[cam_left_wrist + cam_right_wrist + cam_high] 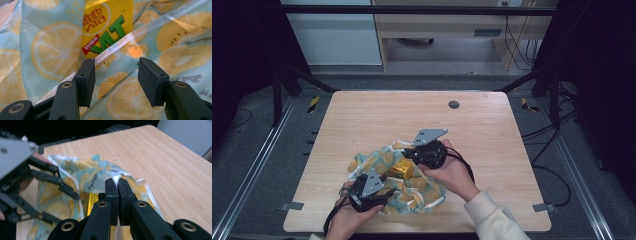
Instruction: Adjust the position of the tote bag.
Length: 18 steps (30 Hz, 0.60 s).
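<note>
A cloth bag (422, 191) printed with lemon slices lies crumpled on the near middle of the wooden table (412, 115). A yellow drink carton (402, 169) sits in its folds. My right gripper (408, 154) reaches in from the right. In the right gripper view it (117, 181) is shut on the bag's white-trimmed edge (115, 173), pulled up from the bag (92, 176). My left gripper (384, 189) is at the bag's near left side. Its jaws (116, 62) stand open over the cloth (55, 50), a white trim strip (150, 25) runs between them, and the carton (107, 27) is just ahead.
A round grey grommet (454, 104) sits in the table's far side. Black frame legs (279, 95) stand at both far corners, and cables (557, 175) lie on the floor to the right. A wooden cabinet (442, 30) stands behind the table.
</note>
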Each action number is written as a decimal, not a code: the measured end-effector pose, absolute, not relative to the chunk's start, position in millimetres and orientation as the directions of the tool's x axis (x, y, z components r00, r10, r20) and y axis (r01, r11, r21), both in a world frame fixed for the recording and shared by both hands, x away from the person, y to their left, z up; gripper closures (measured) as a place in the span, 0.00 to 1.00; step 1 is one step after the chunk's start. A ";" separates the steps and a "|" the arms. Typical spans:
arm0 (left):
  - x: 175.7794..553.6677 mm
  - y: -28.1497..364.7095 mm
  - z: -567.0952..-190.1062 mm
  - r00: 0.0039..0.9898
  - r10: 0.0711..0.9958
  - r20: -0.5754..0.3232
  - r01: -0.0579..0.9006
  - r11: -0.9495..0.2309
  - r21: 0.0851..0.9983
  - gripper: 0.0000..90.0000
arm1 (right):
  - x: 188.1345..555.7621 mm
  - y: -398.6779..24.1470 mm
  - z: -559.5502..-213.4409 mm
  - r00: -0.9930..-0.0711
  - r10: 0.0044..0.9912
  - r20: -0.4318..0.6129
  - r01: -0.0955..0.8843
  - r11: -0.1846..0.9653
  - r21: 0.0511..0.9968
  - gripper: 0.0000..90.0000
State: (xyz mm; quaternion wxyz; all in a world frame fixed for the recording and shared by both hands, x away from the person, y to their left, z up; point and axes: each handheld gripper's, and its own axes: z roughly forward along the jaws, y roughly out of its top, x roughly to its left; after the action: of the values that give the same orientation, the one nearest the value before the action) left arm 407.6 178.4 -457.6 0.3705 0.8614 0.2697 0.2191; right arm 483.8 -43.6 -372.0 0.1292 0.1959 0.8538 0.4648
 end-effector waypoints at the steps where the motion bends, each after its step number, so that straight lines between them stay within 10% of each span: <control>1: 407.6 178.4 -457.6 0.759 0.627 0.178 0.302 -0.580 0.756 0.54 | 483.8 -43.6 -372.0 -0.890 0.455 -0.039 0.214 0.491 0.844 0.98; 18: 408.2 190.4 -444.3 0.731 0.655 0.191 0.249 -0.516 0.820 0.50 | 516.7 -29.0 -382.1 -0.874 0.487 -0.007 0.265 0.488 0.832 0.99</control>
State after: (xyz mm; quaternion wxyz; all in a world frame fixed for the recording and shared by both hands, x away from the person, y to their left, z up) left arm 408.2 190.4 -444.3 0.4106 0.8348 0.2709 0.2475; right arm 516.7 -29.0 -382.1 0.1214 0.2202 0.8539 0.4556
